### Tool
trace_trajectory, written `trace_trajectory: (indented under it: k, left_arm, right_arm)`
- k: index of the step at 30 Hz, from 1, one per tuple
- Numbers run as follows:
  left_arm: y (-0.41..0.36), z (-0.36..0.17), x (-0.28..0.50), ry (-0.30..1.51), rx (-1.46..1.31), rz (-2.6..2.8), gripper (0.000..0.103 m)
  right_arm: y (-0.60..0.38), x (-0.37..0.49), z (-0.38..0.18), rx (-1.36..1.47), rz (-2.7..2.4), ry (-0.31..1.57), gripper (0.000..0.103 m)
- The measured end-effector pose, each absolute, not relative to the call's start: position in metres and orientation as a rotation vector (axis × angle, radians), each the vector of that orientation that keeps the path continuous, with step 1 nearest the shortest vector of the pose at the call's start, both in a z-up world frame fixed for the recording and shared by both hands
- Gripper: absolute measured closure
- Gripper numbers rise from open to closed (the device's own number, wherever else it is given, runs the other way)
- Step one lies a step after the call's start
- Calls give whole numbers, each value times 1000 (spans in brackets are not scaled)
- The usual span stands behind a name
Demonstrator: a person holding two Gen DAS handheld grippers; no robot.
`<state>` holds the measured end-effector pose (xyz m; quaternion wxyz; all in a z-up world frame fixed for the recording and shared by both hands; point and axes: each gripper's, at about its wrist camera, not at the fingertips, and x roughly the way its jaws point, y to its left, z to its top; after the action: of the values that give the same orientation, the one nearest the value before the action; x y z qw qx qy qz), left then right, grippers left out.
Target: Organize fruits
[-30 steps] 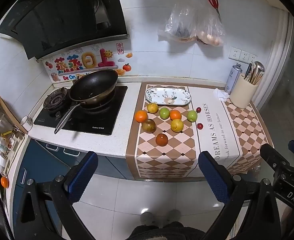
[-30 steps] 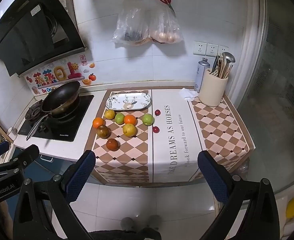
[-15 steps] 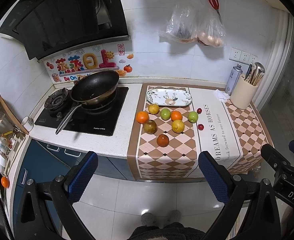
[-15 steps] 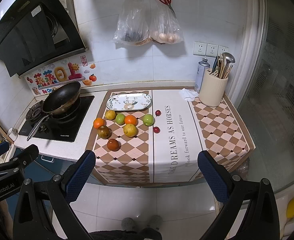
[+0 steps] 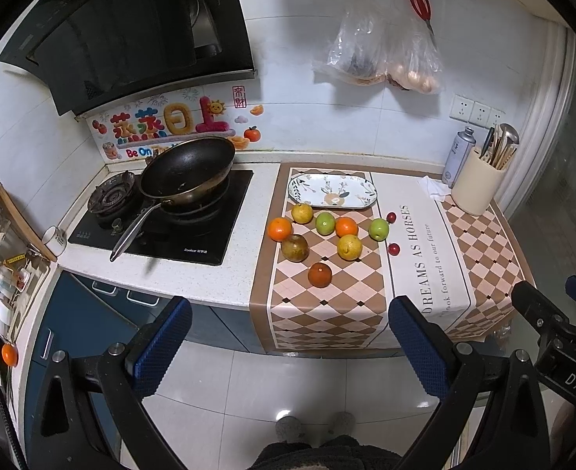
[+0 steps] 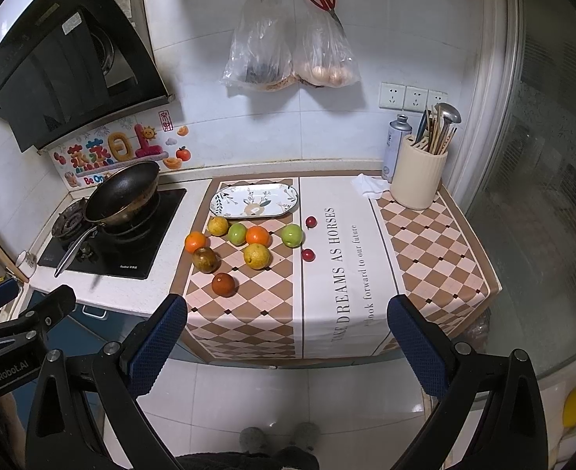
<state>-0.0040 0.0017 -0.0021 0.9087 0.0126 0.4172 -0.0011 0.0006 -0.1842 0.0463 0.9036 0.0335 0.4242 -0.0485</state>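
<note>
Since a second ago both cameras have eased slightly toward the counter; the fruit sits a touch larger and lower in view, and nothing on the counter has shifted.

Nearest, the left gripper and right gripper hang over the floor short of the counter edge, jaws spread wide and holding nothing, which looks like a ready stance before a first pick.

Beyond them lies the checked mat, draped over the counter front. On it the fruit is scattered loose: a dark orange nearest, then a brown pear at its 11 o'clock and a yellow one at its 1 o'clock. Further back run an orange, a green apple, another orange and a second green apple, with two cherries at 3 o'clock.

Farthest, the plate stands bare at 12 o'clock, just behind the fruit, probably the intended home for it.
</note>
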Motion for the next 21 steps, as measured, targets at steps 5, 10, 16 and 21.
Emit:
trace_trajectory:
  k: [5, 10, 16, 21]
  left_arm:
    - [1, -2, -3, 861, 26, -2, 1]
    - [6, 0, -5, 863, 24, -3, 1]
    - [9, 0, -5, 865, 22, -4, 1]
    - [9, 0, -5, 865, 24, -4, 1]
  right_arm:
    - [-184, 1, 46, 69, -101, 877, 0]
    - [-187, 2, 43, 69, -101, 877, 0]
    - [-183, 2, 46, 69, -98, 878, 0]
    - [-185, 4, 42, 70, -100, 877, 0]
